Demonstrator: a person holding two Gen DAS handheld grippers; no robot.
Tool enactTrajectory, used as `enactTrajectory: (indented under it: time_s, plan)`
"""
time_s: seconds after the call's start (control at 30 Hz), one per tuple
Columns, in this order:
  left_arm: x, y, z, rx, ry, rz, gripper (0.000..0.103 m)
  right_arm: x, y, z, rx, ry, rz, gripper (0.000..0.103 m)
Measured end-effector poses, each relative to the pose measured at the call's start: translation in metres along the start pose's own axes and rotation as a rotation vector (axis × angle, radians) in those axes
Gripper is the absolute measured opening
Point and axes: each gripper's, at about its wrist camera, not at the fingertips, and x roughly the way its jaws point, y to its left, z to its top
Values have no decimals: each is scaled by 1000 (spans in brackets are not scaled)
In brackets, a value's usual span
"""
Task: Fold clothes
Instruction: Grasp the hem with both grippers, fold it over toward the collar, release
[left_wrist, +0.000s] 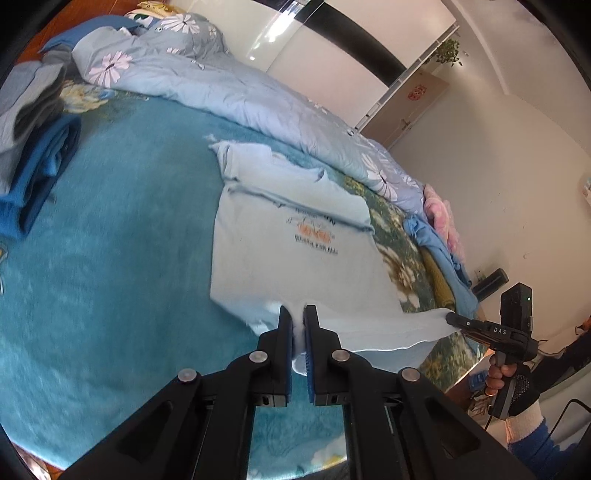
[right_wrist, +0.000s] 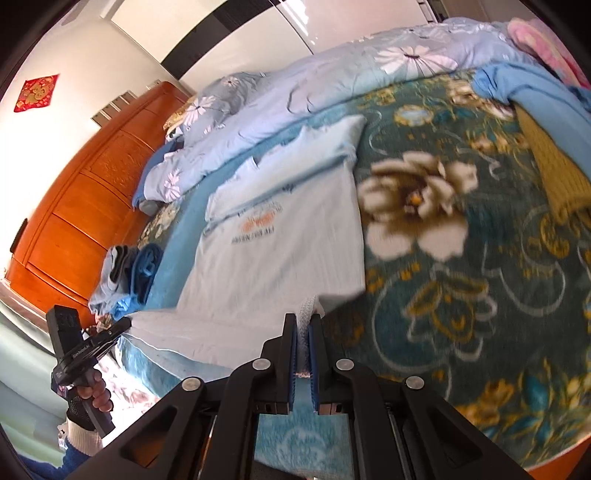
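Note:
A pale blue T-shirt (left_wrist: 295, 254) with an orange print lies flat on the teal bed cover (left_wrist: 110, 258), sleeves folded in. My left gripper (left_wrist: 297, 314) is shut on the shirt's near hem at its left corner. My right gripper (right_wrist: 303, 321) is shut on the hem's other corner and also shows at the right of the left wrist view (left_wrist: 452, 318). The hem is lifted a little and stretched between the two. The shirt (right_wrist: 280, 258) also fills the middle of the right wrist view, where my left gripper (right_wrist: 127, 323) shows at the lower left.
A floral duvet (left_wrist: 258, 99) lies bunched along the far side of the bed. A stack of folded clothes (left_wrist: 33, 147) sits at the left. Unfolded blue, mustard and pink garments (right_wrist: 546, 110) lie heaped at the bed's right end. A wooden headboard (right_wrist: 81, 206) stands beyond.

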Motion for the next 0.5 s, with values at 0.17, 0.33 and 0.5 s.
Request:
enactTrajectory:
  time_s: [0.17, 0.33, 0.5]
  plan:
    - [18, -1, 32, 15, -22, 10, 6, 11, 5, 38, -26, -19, -3, 6]
    - [37, 3, 78, 16, -57, 12, 6, 28, 6, 85, -49, -27, -7, 6]
    - [67, 4, 135, 37, -87, 31, 6, 55, 6, 144, -64, -41, -21, 6]
